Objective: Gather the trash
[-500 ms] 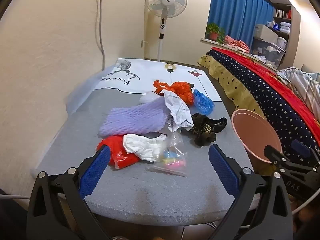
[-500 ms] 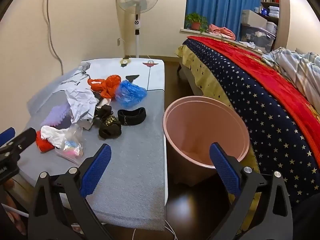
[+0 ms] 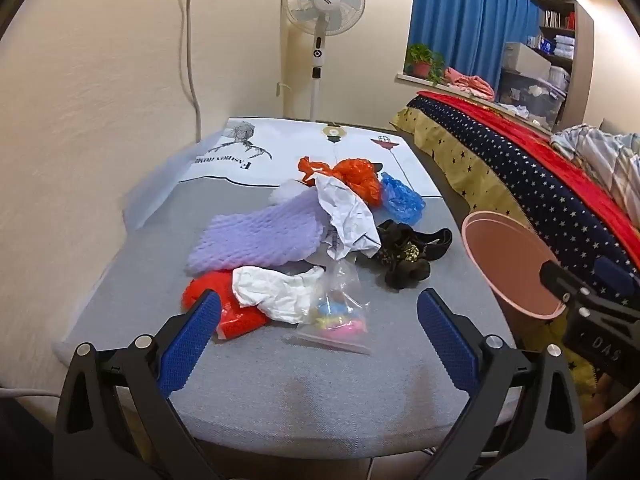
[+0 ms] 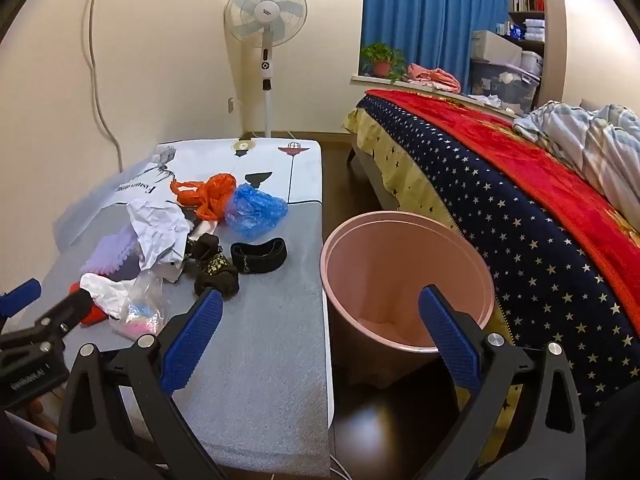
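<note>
Left wrist view: the left gripper (image 3: 318, 322) hangs above the near end of a grey padded table (image 3: 280, 392), blue fingers spread wide with nothing between them. The trash lies heaped mid-table: a clear zip bag (image 3: 338, 312) with bright bits inside, a white crumpled bag (image 3: 276, 290), a red wrapper (image 3: 236, 312), purple foam netting (image 3: 256, 236), crumpled paper (image 3: 348, 216), an orange bag (image 3: 356, 178), a blue bag (image 3: 400, 200) and black fabric scraps (image 3: 404, 256). Right wrist view shows the right gripper (image 4: 320, 324) equally wide and empty, hovering over the table's edge beside a pink bin (image 4: 400, 252) (standing on the floor between table and bed (image 4: 520, 208)).
</note>
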